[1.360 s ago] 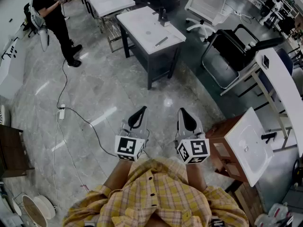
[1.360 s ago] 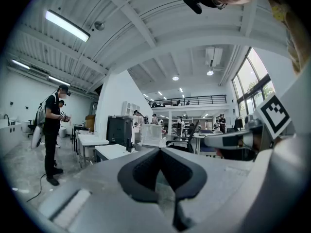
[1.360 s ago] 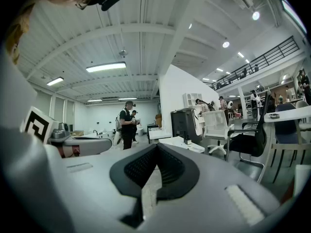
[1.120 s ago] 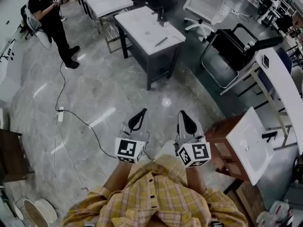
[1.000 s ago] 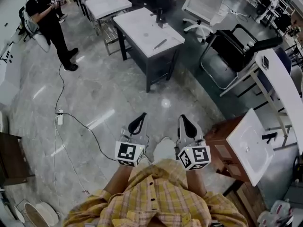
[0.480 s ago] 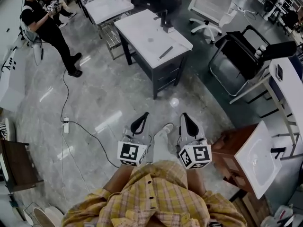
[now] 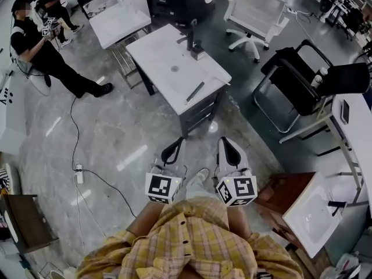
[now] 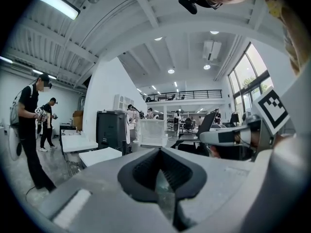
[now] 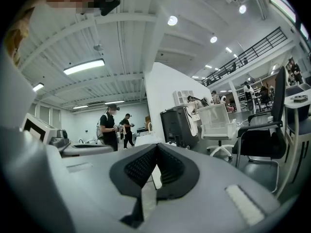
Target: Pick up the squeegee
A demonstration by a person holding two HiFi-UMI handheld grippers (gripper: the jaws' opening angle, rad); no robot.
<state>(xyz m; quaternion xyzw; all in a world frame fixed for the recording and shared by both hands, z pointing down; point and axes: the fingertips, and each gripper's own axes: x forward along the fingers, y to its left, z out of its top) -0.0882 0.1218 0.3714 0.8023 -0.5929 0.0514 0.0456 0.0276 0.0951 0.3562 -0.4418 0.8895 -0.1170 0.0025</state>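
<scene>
The squeegee (image 7: 195, 91) is a slim dark tool lying on the white sink-top table (image 7: 163, 51), near its front right edge and in front of the dark faucet (image 7: 192, 39). My left gripper (image 7: 174, 144) and right gripper (image 7: 225, 143) are held side by side at chest height, over the floor and short of the table. Both point toward it. Both are shut with nothing between the pads, as the left gripper (image 8: 160, 152) and right gripper (image 9: 155, 148) show in their own views. The same table (image 8: 99, 155) lies ahead in the left gripper view, where the squeegee cannot be made out.
A person in black (image 7: 43, 54) stands at the far left, with another behind. A black chair (image 7: 299, 77) and a white chair (image 7: 253, 10) stand to the right of the table. A wooden cabinet with a white basin (image 7: 311, 214) is at lower right. A power strip and cable (image 7: 77, 173) lie on the floor.
The whole view has moved forward across the floor. The sink-top table with the squeegee is now much closer to both grippers. Both grippers stay side by side and shut.
</scene>
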